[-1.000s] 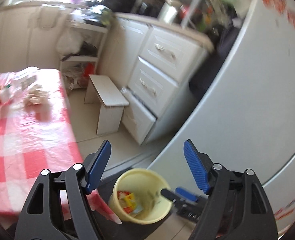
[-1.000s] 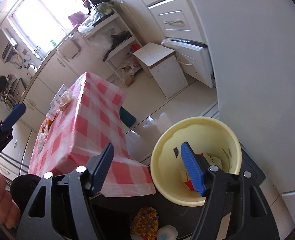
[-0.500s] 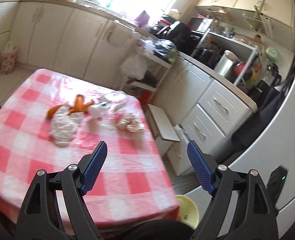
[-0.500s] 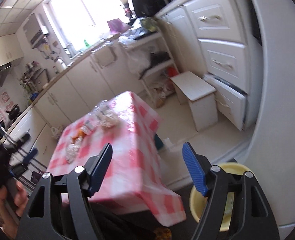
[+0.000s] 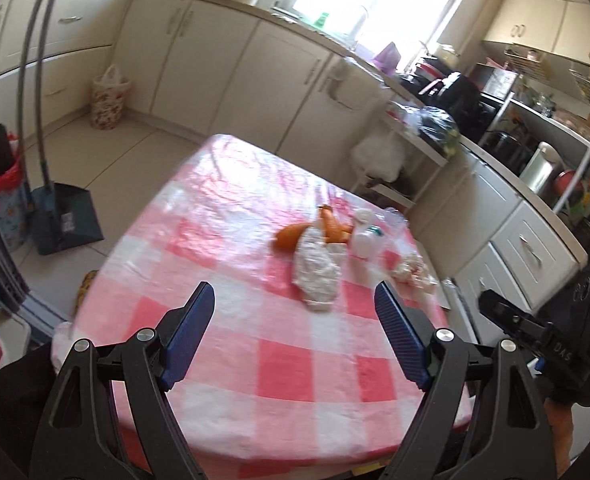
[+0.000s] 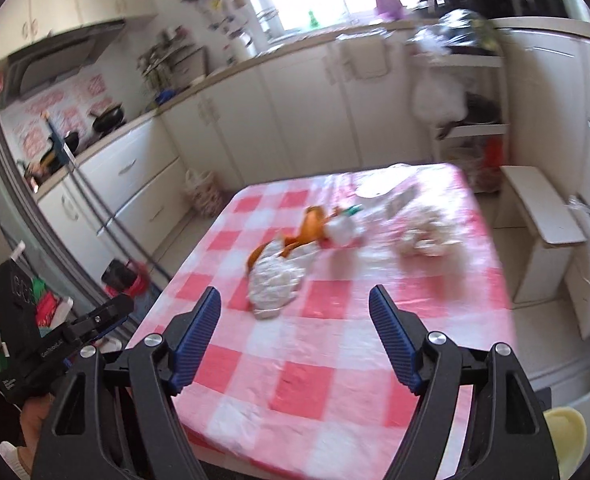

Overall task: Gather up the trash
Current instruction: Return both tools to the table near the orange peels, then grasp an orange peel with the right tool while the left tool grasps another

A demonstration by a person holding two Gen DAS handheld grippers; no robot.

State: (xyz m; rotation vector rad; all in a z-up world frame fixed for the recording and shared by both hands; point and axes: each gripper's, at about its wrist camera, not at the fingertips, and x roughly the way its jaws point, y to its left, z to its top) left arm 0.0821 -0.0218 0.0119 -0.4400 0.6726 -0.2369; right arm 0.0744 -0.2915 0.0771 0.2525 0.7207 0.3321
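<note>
We read little writing here: "DAS" in pale letters on the black body of the other device at the right edge of the left wrist view; other print is too blurred.

Our left gripper (image 5: 295, 320) and right gripper (image 6: 295, 322) both stand spread with nothing between their ribbed blue pads; the right jaws have just been opening.

The trash lies mid-table on the glossy pink-and-white checked tablecloth (image 6: 327, 360): a crumpled white tissue (image 5: 315, 270) touching curled orange peel (image 5: 289, 236), and a lumpy beige wad (image 6: 423, 240) nearby. The pale yellow bin (image 6: 567, 432) sits below the table's near corner.
</note>
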